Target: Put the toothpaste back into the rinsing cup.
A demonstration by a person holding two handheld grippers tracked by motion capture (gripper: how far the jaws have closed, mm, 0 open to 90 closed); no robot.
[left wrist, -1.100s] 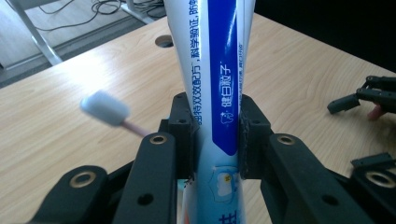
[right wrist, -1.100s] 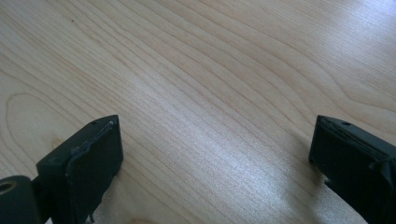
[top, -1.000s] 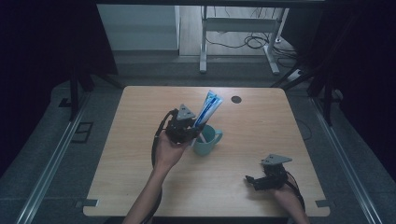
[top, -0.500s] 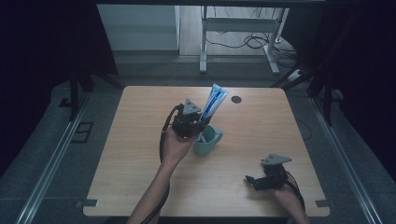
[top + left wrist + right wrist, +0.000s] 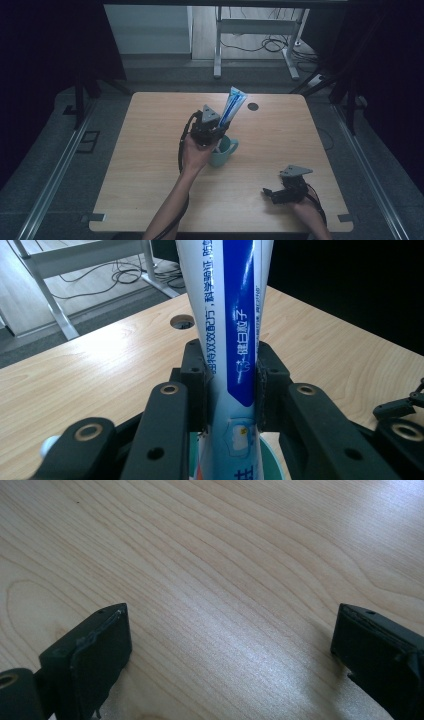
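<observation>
A white and blue toothpaste tube (image 5: 233, 106) stands tilted over a teal mug (image 5: 223, 151) near the middle of the table. My left gripper (image 5: 220, 129) is shut on the tube, just above the mug's mouth. In the left gripper view the tube (image 5: 231, 335) rises between the two pads, and its lower end hangs over the mug's rim (image 5: 272, 460). My right gripper (image 5: 267, 192) rests low at the table's front right, jaws spread wide over bare wood (image 5: 225, 605) with nothing between them.
The wooden table (image 5: 150, 165) has a round cable hole (image 5: 253, 106) near its far edge, right of the tube. A metal desk frame (image 5: 220, 45) and cables lie on the floor beyond the table.
My left gripper has carried the tube a little to the right and slightly down over the mug. The right gripper has stayed where it was.
</observation>
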